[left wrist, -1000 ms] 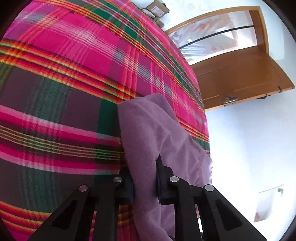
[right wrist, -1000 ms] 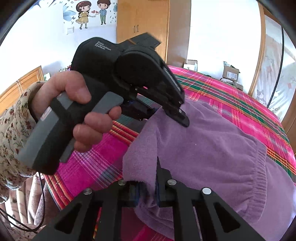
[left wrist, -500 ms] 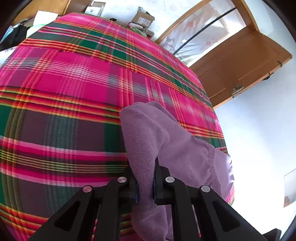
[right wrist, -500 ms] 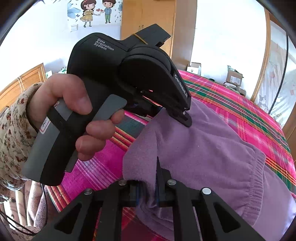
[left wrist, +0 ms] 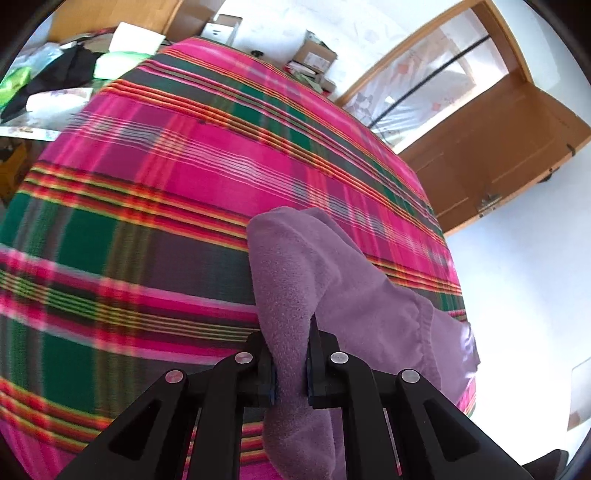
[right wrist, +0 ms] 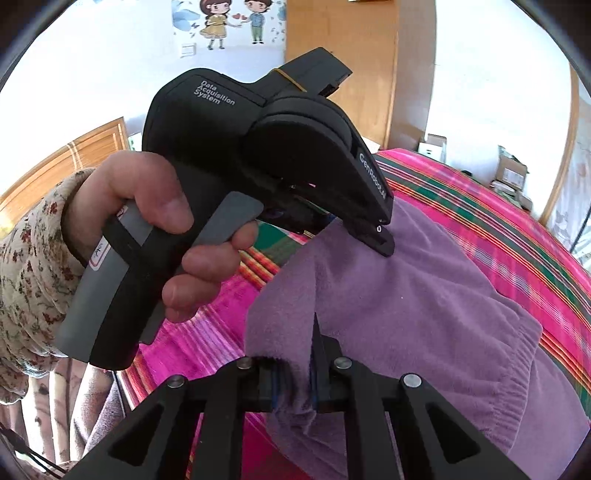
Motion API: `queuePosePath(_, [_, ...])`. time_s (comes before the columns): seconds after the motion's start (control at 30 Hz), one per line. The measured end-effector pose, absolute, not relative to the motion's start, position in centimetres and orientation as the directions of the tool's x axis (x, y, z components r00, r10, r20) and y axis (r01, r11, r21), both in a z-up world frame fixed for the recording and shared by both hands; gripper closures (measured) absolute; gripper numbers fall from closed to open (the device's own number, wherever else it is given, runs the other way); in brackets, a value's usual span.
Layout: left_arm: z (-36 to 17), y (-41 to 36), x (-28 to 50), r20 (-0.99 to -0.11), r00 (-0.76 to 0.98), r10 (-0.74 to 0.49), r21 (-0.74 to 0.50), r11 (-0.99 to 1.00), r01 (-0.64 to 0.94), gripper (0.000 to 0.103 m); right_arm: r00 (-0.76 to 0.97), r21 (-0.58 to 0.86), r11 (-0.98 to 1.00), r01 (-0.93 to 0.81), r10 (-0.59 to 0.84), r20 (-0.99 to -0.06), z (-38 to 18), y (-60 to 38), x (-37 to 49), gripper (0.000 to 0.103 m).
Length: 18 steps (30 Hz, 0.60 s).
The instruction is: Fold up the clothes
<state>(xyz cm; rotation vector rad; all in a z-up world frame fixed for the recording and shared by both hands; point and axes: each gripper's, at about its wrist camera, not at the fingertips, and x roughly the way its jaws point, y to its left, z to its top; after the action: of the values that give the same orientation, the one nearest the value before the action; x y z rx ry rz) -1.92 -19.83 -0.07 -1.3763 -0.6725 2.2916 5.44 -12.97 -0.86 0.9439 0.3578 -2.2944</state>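
Observation:
A purple fleece garment [left wrist: 317,280] lies on a bed with a pink, green and yellow plaid cover [left wrist: 177,177]. My left gripper [left wrist: 290,369] is shut on a raised fold of the purple cloth, which hangs down between its fingers. In the right wrist view my right gripper [right wrist: 293,380] is shut on another edge of the same garment [right wrist: 424,317], near an elastic cuff or waistband. The left gripper's black body [right wrist: 280,155] shows there too, held by a hand [right wrist: 159,221] in a floral sleeve, its tip pinching the cloth just above and left.
A wooden door [left wrist: 491,158] stands open at the far right of the bed. Cardboard boxes [left wrist: 314,55] and piled clothes and bags [left wrist: 66,70] sit beyond the bed's far edge. A wooden wardrobe [right wrist: 340,62] and a cartoon wall sticker [right wrist: 232,22] are behind.
The left gripper's jaws have closed onto the purple fold and it has lifted and drawn back, showing more of the bed. The right gripper has shifted a little while keeping its grip.

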Motion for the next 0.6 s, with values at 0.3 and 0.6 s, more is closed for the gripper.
queuePosePath(0.3, [-0.6, -22.8, -0.9, -0.717, -0.467, 0.518, -0.573, -0.819, -0.029, 0.092, -0.503, 0.024, -0.733, 0.679, -0.489, -0.713, -1.1, -14.1, 4.6, 0.091])
queuePosePath(0.6, [-1.5, -22.9, -0.3, -0.747, -0.454, 0.487, -0.545, -0.838, -0.002, 0.087, -0.474, 0.049, -0.737, 0.674, -0.482, -0.737, -2.0, -14.4, 3.5, 0.088])
